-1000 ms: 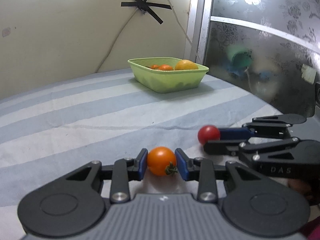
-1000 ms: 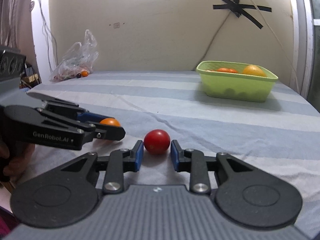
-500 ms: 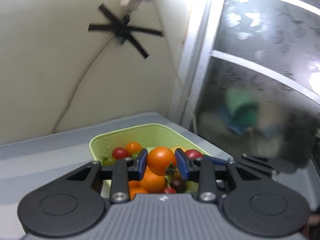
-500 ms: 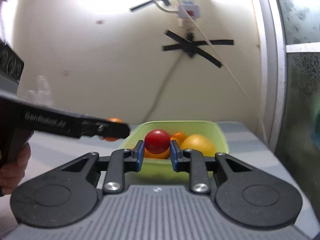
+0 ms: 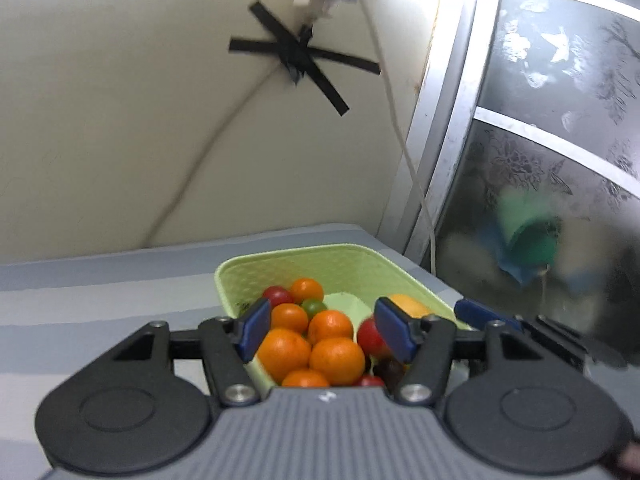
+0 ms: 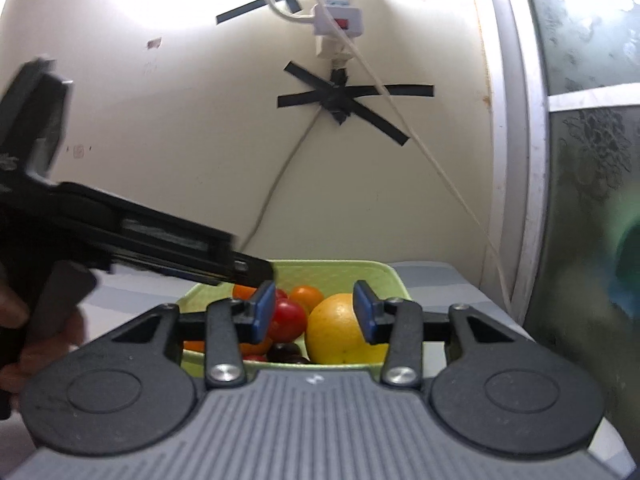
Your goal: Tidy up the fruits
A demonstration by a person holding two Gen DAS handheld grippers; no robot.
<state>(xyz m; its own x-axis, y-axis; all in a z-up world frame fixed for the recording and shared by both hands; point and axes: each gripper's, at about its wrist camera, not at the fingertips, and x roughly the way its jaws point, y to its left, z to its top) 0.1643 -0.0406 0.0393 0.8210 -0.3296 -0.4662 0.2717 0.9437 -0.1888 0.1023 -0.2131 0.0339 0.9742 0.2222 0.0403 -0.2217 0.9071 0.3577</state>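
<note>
Both fingers pairs just opened, empty, left gripper [image 5: 322, 330] and right gripper [image 6: 315, 311] over green basket [image 5: 360, 264] of fruit.

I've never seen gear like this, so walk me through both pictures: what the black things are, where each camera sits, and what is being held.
No robot here: a person holds a two-finger tool in each hand, each with a camera looking forward along its blue pads. One picture is from the left tool, the other from the right tool. Both hang over a green basket of oranges and small tomatoes, plus one large yellow fruit, on a striped cloth. Both tools' jaws have just been opening and grip nothing now. The dark bar at left in the right picture is the left tool.
</note>
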